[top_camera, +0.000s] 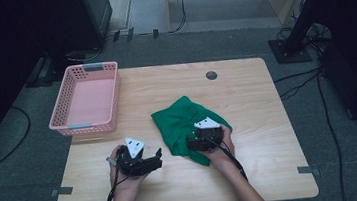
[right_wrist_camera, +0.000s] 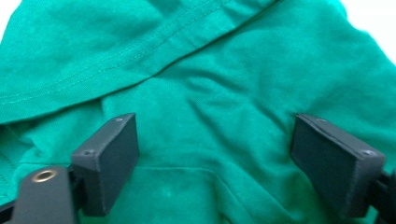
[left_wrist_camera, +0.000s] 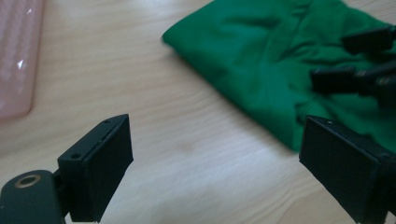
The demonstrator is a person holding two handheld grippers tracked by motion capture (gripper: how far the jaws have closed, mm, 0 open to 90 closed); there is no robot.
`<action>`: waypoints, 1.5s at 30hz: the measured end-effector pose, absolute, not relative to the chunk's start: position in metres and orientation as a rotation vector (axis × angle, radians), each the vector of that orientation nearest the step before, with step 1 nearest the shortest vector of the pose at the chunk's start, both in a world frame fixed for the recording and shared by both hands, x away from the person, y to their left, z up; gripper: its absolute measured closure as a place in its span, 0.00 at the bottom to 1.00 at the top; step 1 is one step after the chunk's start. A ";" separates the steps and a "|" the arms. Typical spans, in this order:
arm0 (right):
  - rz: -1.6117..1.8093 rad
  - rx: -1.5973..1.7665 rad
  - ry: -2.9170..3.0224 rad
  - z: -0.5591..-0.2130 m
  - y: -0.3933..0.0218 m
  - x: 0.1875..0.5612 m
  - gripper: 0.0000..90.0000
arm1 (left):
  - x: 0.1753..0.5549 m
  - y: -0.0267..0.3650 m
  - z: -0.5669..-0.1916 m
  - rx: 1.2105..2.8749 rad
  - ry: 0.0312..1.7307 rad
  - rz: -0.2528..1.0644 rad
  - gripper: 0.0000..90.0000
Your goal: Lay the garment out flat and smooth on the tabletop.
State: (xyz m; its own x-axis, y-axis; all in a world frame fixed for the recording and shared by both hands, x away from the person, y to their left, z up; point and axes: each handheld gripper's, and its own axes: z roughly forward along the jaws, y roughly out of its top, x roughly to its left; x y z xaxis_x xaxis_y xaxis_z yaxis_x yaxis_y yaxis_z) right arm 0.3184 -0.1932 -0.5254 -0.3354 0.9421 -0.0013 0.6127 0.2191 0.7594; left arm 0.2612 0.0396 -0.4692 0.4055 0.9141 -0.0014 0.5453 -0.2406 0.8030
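Note:
A folded green cloth (top_camera: pixel 179 123) lies rumpled on the wooden table (top_camera: pixel 247 103), a little right of its middle. My right gripper (top_camera: pixel 198 139) hovers over the cloth's near right part, open, its jaws wide apart above the green cloth (right_wrist_camera: pixel 210 116) with a stitched hem running across. My left gripper (top_camera: pixel 152 159) is open too, low over bare wood just left of the cloth. In the left gripper view the green cloth (left_wrist_camera: pixel 275 60) lies ahead to the right, with the right gripper's black fingers (left_wrist_camera: pixel 355 77) over it.
An empty pink plastic basket (top_camera: pixel 87 97) stands at the table's far left corner. A round grommet hole (top_camera: pixel 211 75) sits near the far edge. Cables trail from both grippers toward the near edge. Dark equipment and cables surround the table on the floor.

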 end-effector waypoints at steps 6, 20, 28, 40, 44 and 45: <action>1.019 1.429 2.084 -0.522 -0.198 0.296 0.15 | 0.274 -0.003 -0.468 1.989 1.181 0.650 0.12; 0.947 1.533 1.906 -0.525 -0.269 0.282 0.13 | 0.298 -0.047 -0.483 2.107 1.161 0.687 0.12; 0.918 1.529 1.891 -0.525 -0.273 0.286 0.13 | 0.302 -0.055 -0.500 2.177 1.216 0.759 0.19; 0.894 1.573 1.941 -0.527 -0.271 0.291 0.13 | 0.304 -0.012 -0.488 2.044 1.283 0.648 0.99; 0.894 1.573 1.941 -0.527 -0.271 0.291 0.13 | 0.303 0.019 -0.485 1.958 1.380 0.657 0.99; 0.894 1.573 1.941 -0.527 -0.271 0.291 0.13 | 0.302 0.027 -0.485 1.927 1.405 0.663 0.98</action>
